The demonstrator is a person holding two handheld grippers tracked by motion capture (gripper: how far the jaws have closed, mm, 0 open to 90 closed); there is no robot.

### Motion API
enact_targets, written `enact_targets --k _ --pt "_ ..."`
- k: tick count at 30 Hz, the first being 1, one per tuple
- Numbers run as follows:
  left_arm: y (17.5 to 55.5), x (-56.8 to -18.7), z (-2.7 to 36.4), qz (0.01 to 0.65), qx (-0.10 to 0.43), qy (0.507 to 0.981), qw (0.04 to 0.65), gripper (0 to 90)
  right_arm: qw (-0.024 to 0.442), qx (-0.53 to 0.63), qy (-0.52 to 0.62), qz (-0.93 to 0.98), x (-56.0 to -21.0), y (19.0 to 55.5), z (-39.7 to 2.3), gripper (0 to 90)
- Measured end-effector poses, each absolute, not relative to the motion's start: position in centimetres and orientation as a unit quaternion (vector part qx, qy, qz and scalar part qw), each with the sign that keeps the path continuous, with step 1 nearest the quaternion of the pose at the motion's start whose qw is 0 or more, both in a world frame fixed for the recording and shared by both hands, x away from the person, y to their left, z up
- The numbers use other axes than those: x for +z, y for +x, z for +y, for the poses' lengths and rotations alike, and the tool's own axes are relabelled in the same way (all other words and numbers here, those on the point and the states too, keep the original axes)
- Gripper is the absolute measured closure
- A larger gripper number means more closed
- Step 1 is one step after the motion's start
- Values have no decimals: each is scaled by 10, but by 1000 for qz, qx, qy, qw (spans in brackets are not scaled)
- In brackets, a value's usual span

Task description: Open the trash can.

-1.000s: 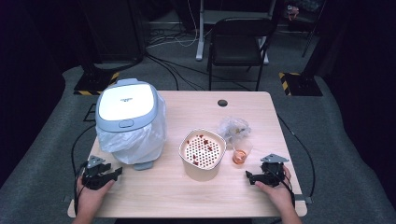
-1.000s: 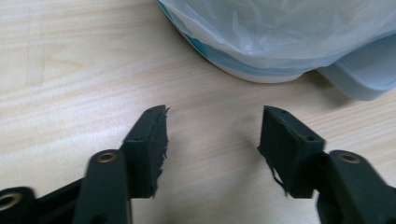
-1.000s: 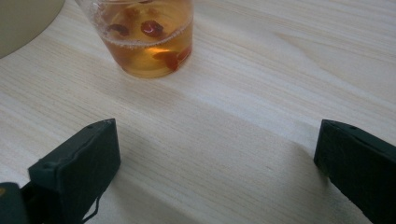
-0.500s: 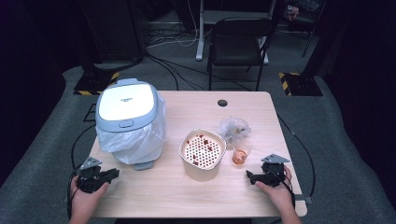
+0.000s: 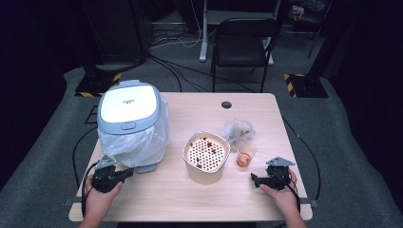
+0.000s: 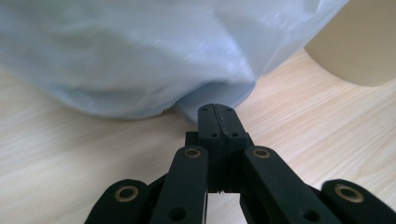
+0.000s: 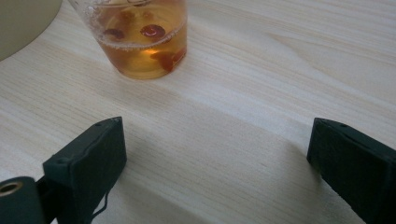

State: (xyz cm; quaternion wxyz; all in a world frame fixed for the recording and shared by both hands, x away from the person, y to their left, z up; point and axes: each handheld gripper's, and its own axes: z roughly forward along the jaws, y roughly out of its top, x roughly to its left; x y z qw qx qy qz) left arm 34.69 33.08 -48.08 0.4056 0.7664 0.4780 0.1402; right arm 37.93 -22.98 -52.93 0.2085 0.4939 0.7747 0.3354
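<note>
— Wood desk (image 5: 190, 199), pale, and from the high view both hands rest near its front edge. The left gripper (image 5: 124, 174) lies just beside the bin (image 5: 128, 118) with the clear plastic bag (image 5: 157, 137) over it; the right gripper (image 5: 254, 179) lies near the small cup (image 5: 245, 154). Between them stands the beige strainer bowl (image 5: 205, 152).

— Why so far apart?

— I think each hand waits beside its own thing, so neither crosses the other.

— And the left gripper view?

— Its fingers (image 6: 208, 126) are clenched together on nothing, the tips almost at the bag's (image 6: 140, 56) lower fold. Perhaps ready to pinch it.

— The right gripper view?

— There the fingers (image 7: 88, 154) are released, wide, with bare desk between. The cup (image 7: 140, 37), with amber liquid and red pieces, stands ahead, apart from them, upright so nothing spills.
</note>
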Motion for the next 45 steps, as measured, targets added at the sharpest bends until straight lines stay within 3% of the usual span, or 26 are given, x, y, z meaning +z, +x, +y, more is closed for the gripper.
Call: enact_targets --k 4,15,27,45 --pt "350 -482 315 506 125 747 413 900 209 336 494 775 -529 379 -230 42" --pt "364 -485 296 504 115 751 411 900 209 336 494 774 -529 379 -230 42" --pt "370 -495 293 503 141 754 399 860 209 335 494 774 -529 379 -230 44" --pt "367 -504 288 496 168 749 405 900 210 335 496 773 -529 379 -230 50"
